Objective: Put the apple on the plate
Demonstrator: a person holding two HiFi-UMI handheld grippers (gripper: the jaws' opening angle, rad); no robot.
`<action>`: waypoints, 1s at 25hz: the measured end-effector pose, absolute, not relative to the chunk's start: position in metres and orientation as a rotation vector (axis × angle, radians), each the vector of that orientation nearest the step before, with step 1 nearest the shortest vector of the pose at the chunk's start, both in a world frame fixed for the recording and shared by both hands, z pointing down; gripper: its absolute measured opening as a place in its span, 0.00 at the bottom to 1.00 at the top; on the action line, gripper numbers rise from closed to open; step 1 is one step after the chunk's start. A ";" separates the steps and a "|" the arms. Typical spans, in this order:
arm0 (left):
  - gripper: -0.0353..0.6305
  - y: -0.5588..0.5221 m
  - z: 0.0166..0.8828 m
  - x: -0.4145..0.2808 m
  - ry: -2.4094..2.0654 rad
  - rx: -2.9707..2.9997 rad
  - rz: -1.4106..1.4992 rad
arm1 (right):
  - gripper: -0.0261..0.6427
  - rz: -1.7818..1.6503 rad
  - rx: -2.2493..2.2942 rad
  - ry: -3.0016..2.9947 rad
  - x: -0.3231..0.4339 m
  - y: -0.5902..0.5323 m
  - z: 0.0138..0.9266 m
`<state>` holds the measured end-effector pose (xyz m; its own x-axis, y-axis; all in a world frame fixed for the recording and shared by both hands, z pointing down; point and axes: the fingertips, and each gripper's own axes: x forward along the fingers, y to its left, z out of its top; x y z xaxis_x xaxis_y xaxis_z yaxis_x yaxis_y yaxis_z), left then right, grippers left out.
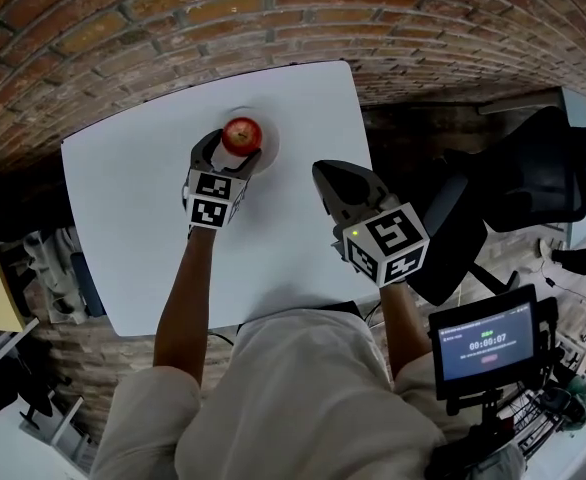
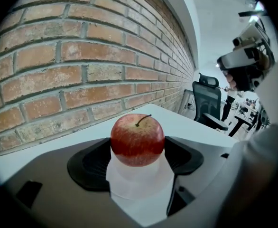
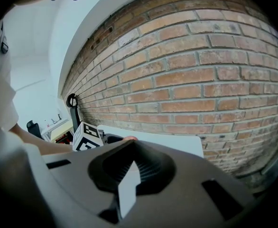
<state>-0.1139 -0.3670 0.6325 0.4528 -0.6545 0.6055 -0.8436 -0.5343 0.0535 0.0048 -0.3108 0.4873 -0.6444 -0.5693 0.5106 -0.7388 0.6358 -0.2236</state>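
At the far middle of the white bench (image 1: 123, 228), close to the brick wall, the apple (image 1: 241, 135) sits between the jaws of the left hand-held gripper (image 1: 235, 146), directly over a white plate (image 1: 270, 140) whose faint round rim shows just right of the fruit. The left gripper view shows both pads (image 2: 89, 163) meeting the sides of the apple, so this hand-held gripper is judged clenched on it, grasping across its width with the stalk upright. White plate on white bench gives poor contrast, so it cannot be settled whether the apple rests on the plate or hangs just above it; it appears to be at or very near contact. The right hand-held gripper (image 1: 323, 173) stands well apart, nearer the person and to the right, with its jaws drawn together to a thin sliver and nothing held. The left hand is plainly the working one. The governing relation is vertical: the plate lies straight below the apple, not to either side, so no sideways travel appears needed. What remains, in my judgement, is to settle the fruit, part the jaws and draw back toward the person without nudging it. The main risk is a round apple rolling off a shallow plate.
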 end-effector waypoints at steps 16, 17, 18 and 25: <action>0.59 -0.370 0.656 -0.113 -1.249 2.336 0.801 | 0.04 0.615 1.045 -2.442 0.008 -0.311 0.498; 0.59 -0.370 0.656 -0.113 -1.248 2.336 0.796 | 0.04 0.615 1.045 -2.441 0.008 -0.311 0.498; 0.59 -0.370 0.656 -0.113 -1.246 2.335 0.793 | 0.04 0.614 1.046 -2.440 0.008 -0.311 0.499; 0.59 -0.370 0.657 -0.114 -1.230 2.319 0.777 | 0.04 0.615 1.050 -2.439 0.006 -0.312 0.499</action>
<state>-0.1136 -0.3700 0.6566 0.4579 -0.6189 0.6382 -0.8422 -0.5319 0.0884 0.0065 -0.3117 0.4991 -0.6310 -0.5686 0.5278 -0.7509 0.6186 -0.2312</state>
